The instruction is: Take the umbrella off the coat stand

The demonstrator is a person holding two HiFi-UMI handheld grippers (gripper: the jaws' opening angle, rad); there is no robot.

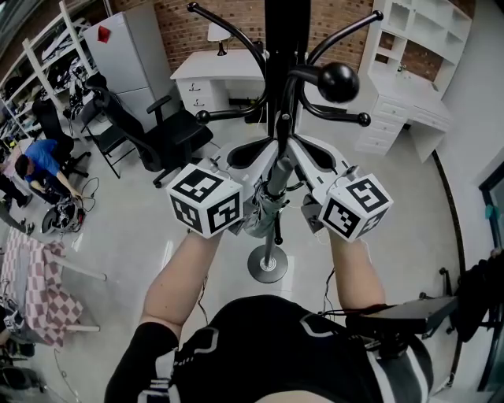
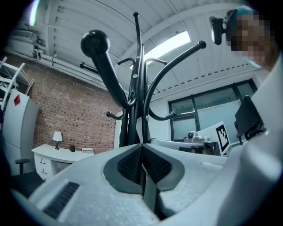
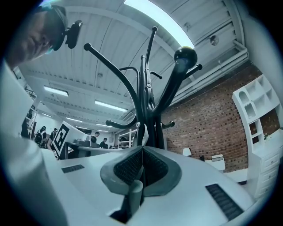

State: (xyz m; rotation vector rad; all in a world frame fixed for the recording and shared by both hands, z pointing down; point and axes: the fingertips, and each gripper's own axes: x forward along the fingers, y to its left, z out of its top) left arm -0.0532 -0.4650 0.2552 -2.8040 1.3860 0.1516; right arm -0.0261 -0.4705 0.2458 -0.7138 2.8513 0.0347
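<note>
Grey fabric of the umbrella [image 2: 150,201] sat pinched between the dark ribbed pads [image 2: 128,165] of your left gripper [image 2: 142,150]. The jaws were pressed together on a thin fold of it, with no gap visible above the fold. Your right gripper [image 3: 142,152] was clamped in the same manner. Its jaws met on a rolled grey edge of the umbrella [image 3: 134,194], which protruded toward the camera below the pads [image 3: 157,167].

In the head view, both grippers converged on the pole of the coat stand [image 1: 285,47] from opposite sides. The tips of the left gripper [image 1: 260,153] and the right gripper [image 1: 303,153] lay close together, just beside the pole. The umbrella [image 1: 264,212], folded, hung between them against the pole, below the hooks and above the round base [image 1: 268,265]. The left marker cube [image 1: 206,199] and the right marker cube [image 1: 356,206] faced the camera, with your forearms running up to them from the bottom of the frame.

A thick hook ending in a black ball knob [image 1: 339,81] projected above the right gripper. Behind the stand, a white desk [image 1: 216,75] carrying a lamp [image 1: 216,33] stood against a brick wall [image 1: 236,20]. A black office chair [image 1: 165,134] stood to the left and a white shelf unit [image 1: 413,63] to the right. A person in a blue top [image 1: 43,161] crouched at the far left.
</note>
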